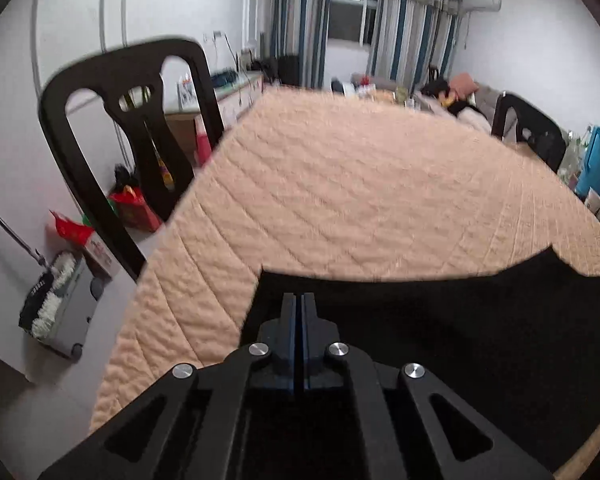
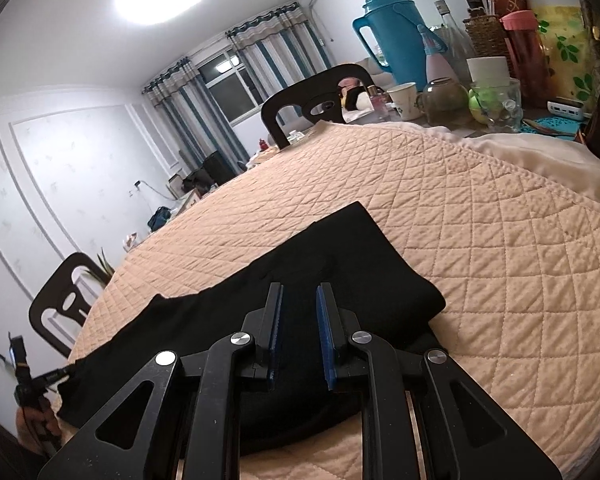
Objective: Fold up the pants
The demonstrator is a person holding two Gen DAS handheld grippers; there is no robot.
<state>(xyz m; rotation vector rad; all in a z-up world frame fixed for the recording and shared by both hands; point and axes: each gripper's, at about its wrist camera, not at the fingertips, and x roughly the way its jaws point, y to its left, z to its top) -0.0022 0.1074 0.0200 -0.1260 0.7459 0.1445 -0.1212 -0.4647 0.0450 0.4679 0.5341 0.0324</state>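
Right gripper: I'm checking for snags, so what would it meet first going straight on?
Most likely the black pants, lying right beyond the open right gripper; depth is hard to judge.

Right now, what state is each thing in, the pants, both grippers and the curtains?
Pants: partly folded, lying flat on the quilt.
Left gripper: shut, over the pants; a grip cannot be told.
Right gripper: open, above the pants, nothing between its fingers.
Curtains: drawn apart, window uncovered.
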